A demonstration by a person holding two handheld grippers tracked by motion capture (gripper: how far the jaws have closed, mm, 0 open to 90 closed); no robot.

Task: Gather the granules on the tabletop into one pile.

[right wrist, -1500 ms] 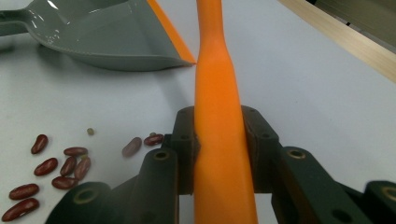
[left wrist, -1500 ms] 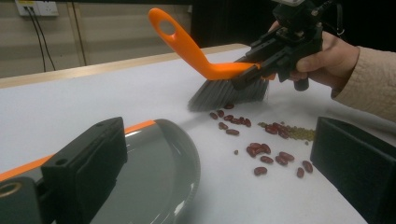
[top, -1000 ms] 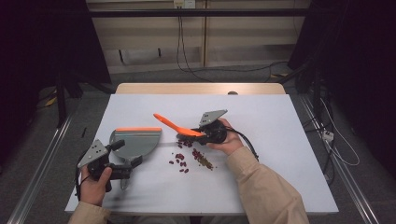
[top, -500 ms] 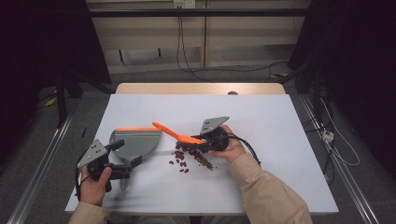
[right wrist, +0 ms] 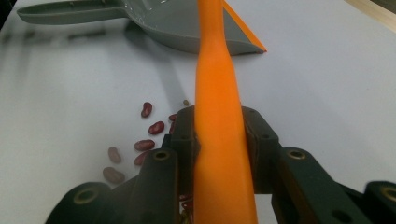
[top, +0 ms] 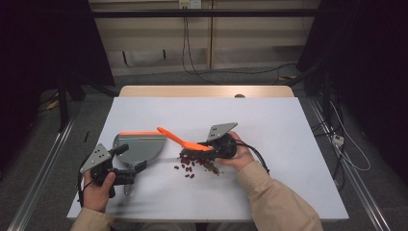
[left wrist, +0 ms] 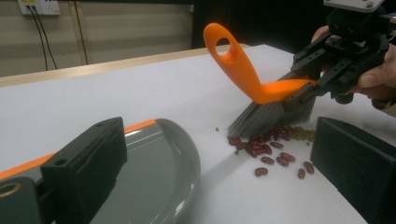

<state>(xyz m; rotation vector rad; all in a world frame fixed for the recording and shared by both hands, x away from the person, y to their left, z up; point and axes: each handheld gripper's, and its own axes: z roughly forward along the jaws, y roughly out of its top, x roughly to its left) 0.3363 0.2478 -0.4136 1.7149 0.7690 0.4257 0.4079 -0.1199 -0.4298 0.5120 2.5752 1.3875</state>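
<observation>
High view: near the middle of the white table (top: pixel 288 125), the right gripper (top: pixel 217 147) is clenched on an orange hand brush (top: pixel 185 141), its looped handle slanting up toward the upper left and its grey bristles down on the table at a scatter of dark red beans (top: pixel 188 166). Just left of the beans lies a grey dustpan (top: pixel 139 147) with an orange strip along its far edge, its handle running down toward the lower left of the frame. The left gripper (top: pixel 129 168) sits at that handle, but whether its jaws are clamped on it cannot be told from here. In the left gripper view, the dustpan's grey pan (left wrist: pixel 159 182) lies at the lower left between the two black jaws, which stand wide apart; the brush (left wrist: pixel 243 74) and the red beans (left wrist: pixel 271 151) sit at centre right, with small greenish beans (left wrist: pixel 299 134) beside the bristles. In the right gripper view, the orange handle (right wrist: pixel 219 116) runs up the centre, pinched between both jaws, with beans (right wrist: pixel 147 133) at left and the dustpan (right wrist: pixel 187 23) along the top.
</observation>
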